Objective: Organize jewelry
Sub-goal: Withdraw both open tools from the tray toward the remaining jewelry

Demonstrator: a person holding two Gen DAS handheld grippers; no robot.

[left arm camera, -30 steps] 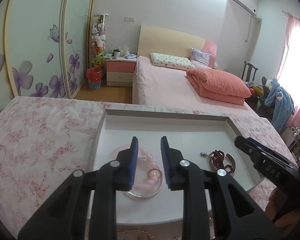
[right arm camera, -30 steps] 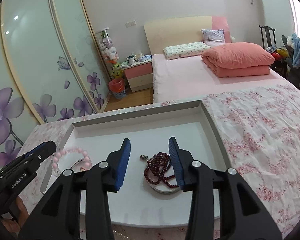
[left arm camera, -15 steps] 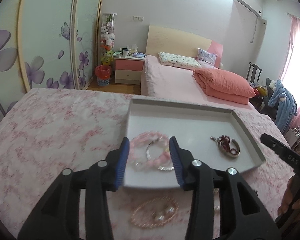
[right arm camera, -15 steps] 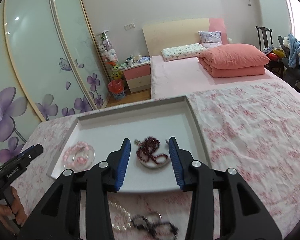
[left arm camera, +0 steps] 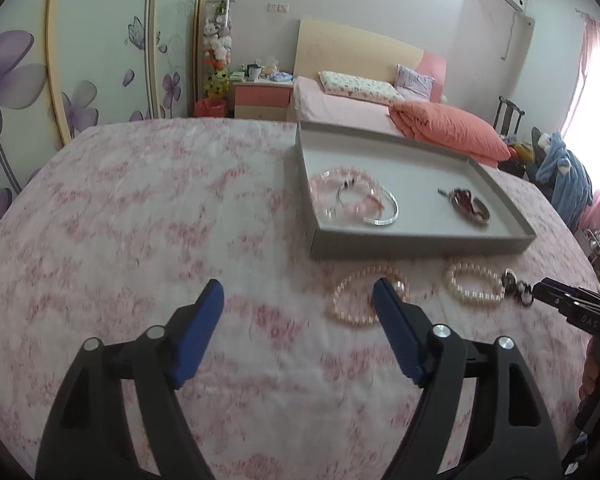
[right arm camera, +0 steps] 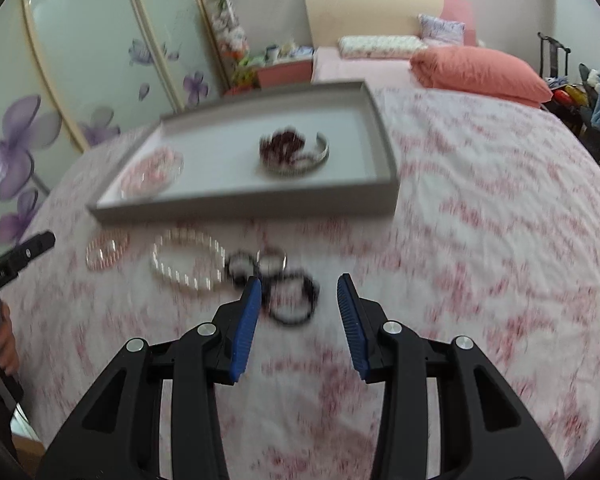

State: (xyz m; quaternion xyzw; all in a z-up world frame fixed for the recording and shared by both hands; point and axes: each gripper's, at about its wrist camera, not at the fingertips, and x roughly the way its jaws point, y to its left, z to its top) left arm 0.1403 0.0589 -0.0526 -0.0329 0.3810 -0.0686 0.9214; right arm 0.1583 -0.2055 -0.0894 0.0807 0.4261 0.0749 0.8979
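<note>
tray: shallow grey tray (left arm camera: 416, 246) on a pink floral cloth (left arm camera: 148, 216), white floor inside, 1 open compartment.
tray, left side: pink bead bracelet (left arm camera: 342, 192) bunched inside a clear bangle (left arm camera: 382, 220); bangle lies flat, near the tray's front wall.
tray, right side: dark red bead string (right arm camera: 284, 146) heaped on a silver cuff bangle (right arm camera: 320, 152); well apart from the pink set.
outside tray, on cloth: 3 groups in a row just in front of the tray's front wall, not in it.
- pale pink pearl bracelet (left arm camera: 356, 298), leftmost.
- white pearl bracelet (left arm camera: 474, 284), middle, apart from the pink one.
- black bead bracelets (right arm camera: 288, 296), rightmost, tangled with a small silver ring-shaped piece (right arm camera: 272, 260); blurred, count unclear. Touching or just beside the white pearl loop.
left gripper (left arm camera: 298, 306): jaws wide and opening, nothing between the pads, only cloth behind. Its right finger overlaps the pale pink pearl bracelet in the left wrist view; cannot tell if it touches.
right gripper (right arm camera: 298, 300): jaws at a moderate gap, holding nothing. Black bead bracelets sit partly between the fingertips in the right wrist view, closer to the left pad; contact not clear, frame is motion-blurred.
hands: part of a hand visible at the frame edge behind each gripper.
</note>
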